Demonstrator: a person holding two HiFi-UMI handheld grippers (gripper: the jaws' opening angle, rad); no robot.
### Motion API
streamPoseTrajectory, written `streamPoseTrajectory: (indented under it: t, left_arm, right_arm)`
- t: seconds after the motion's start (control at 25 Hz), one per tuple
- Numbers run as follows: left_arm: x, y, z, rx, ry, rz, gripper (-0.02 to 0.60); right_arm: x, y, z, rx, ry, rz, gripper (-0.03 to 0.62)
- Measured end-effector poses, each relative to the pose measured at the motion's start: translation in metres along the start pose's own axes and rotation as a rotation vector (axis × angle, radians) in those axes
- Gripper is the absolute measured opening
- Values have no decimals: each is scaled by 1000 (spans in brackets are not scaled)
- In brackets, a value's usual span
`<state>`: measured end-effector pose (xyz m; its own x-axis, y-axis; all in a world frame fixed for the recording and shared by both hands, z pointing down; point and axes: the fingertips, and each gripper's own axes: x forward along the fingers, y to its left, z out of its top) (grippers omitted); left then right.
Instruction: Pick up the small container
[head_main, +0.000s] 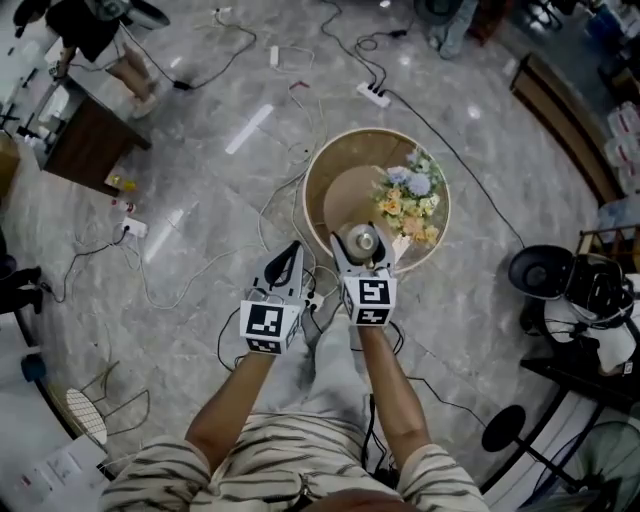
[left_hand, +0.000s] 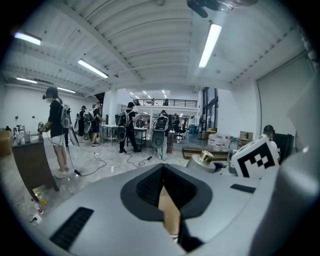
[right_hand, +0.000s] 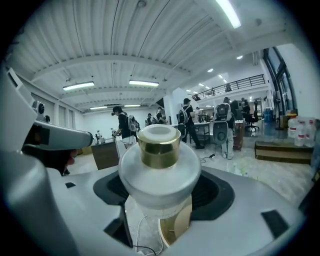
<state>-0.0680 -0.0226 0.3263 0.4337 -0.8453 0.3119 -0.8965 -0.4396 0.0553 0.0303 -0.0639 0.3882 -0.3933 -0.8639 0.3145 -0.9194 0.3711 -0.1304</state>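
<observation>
Grasping the small container (right_hand: 159, 167), a frosted white jar with a gold cap, the right gripper (head_main: 362, 246) holds it at frame centre over the near rim of a round wooden table (head_main: 322, 165). Black-and-white square markers (head_main: 368, 298) face up on both cubes. The left gripper (head_main: 291, 256), jaws pressed together on nothing, hangs just left of it. Flowers (head_main: 408, 200) crowd the table's right side. Grey marble floor (head_main: 200, 300) lies open between the table and a brown desk (head_main: 85, 140) at upper left.

Head view looks steeply down, gripper views level; all show container (head_main: 362, 241)
</observation>
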Motion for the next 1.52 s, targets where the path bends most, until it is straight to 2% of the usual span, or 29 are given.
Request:
streamPoseTrajectory:
  t: [0.32,0.68,0.92,1.52]
  left_arm:
    - [-43,-14,38,6,-17,-32,-3]
    - [-69,-18,81,18,-89,-43,-3]
    - [-84,-28,97,30,-127,-65,-3]
    - [-80,-35,124,50,-182,-83,-3]
  right_arm:
    - [-57,36,64,-12,-62,29,341]
    - [-99,57,115,-30,-111,37,341]
    - [-124,62,138,-47,-144,26,341]
    - [-137,52,168,-46,-189,28,342]
